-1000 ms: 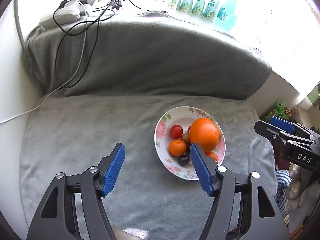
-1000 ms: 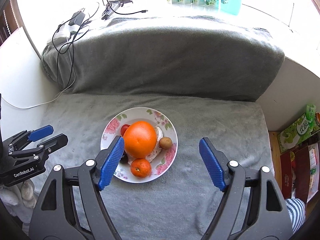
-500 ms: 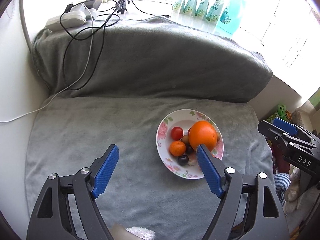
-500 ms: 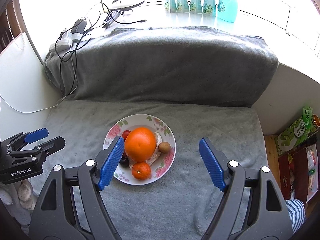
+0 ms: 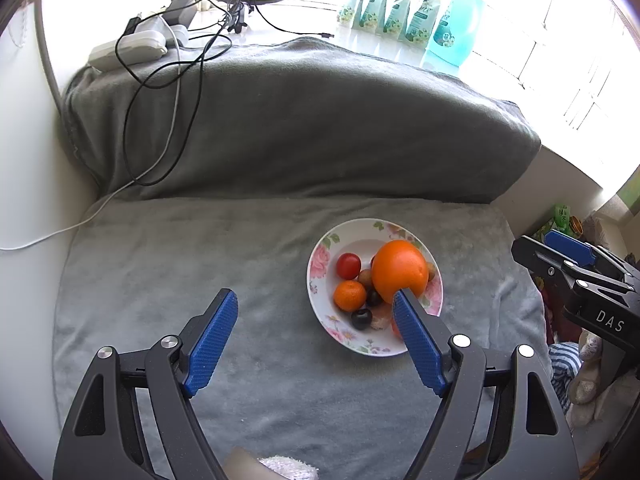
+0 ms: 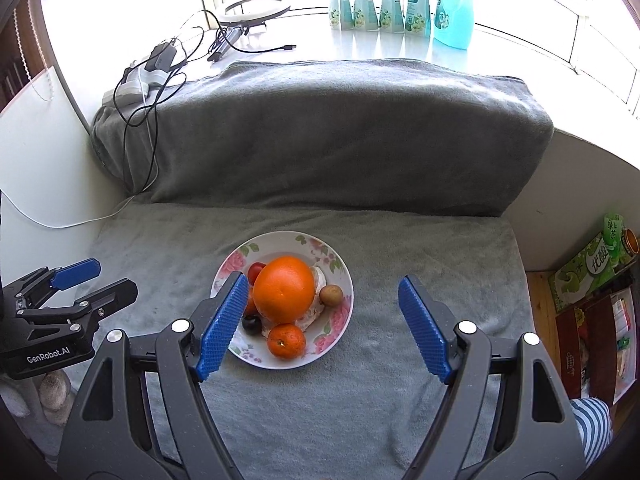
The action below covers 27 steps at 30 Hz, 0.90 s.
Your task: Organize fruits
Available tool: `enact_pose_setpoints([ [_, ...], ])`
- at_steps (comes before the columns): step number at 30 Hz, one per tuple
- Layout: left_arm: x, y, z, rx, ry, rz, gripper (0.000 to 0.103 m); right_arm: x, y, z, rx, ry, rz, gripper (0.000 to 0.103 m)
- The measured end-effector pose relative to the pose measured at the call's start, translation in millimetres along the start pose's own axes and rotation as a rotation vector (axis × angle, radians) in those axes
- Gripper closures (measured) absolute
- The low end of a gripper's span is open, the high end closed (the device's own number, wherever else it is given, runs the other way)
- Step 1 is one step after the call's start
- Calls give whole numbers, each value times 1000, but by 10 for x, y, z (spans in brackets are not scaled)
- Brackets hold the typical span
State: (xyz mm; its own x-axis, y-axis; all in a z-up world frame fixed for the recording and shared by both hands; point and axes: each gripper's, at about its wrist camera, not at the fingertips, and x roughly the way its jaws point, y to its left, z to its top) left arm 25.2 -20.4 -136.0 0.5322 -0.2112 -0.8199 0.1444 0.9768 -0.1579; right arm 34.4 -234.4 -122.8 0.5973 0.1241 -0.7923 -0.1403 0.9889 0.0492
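A floral-rimmed white plate (image 5: 320,276) (image 6: 344,280) rests on the grey blanket. It holds a large orange (image 5: 398,272) (image 6: 284,288), a mandarin (image 5: 349,295) (image 6: 286,341), a red tomato (image 5: 348,265), a dark plum (image 5: 361,318) (image 6: 252,324) and a kiwi (image 6: 333,294). My left gripper (image 5: 313,296) hovers open over the plate's near left side, and nothing lies between its blue pads. My right gripper (image 6: 322,280) is open above the plate, clear of the fruit. Each gripper also shows at the edge of the other's view: left gripper (image 6: 100,280), right gripper (image 5: 540,246).
A blanket-covered bolster (image 6: 320,132) rises behind the plate. Cables and a power strip (image 5: 132,46) lie at the back left, and bottles (image 6: 400,0) line the sill. Boxes and packets (image 6: 592,280) stand at the right, and a striped sleeve (image 6: 592,424) is near the bottom right.
The left gripper's jaws have spread wider. Both views have drawn back slightly, so the plate looks smaller. The fruit has not moved.
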Motion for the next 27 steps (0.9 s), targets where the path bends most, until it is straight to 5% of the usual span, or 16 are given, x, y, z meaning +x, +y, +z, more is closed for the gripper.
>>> enact_pose_setpoints([
  [27,4,-26,-9,17,0,32,23,5,-42,-29,18,8,-1,23],
])
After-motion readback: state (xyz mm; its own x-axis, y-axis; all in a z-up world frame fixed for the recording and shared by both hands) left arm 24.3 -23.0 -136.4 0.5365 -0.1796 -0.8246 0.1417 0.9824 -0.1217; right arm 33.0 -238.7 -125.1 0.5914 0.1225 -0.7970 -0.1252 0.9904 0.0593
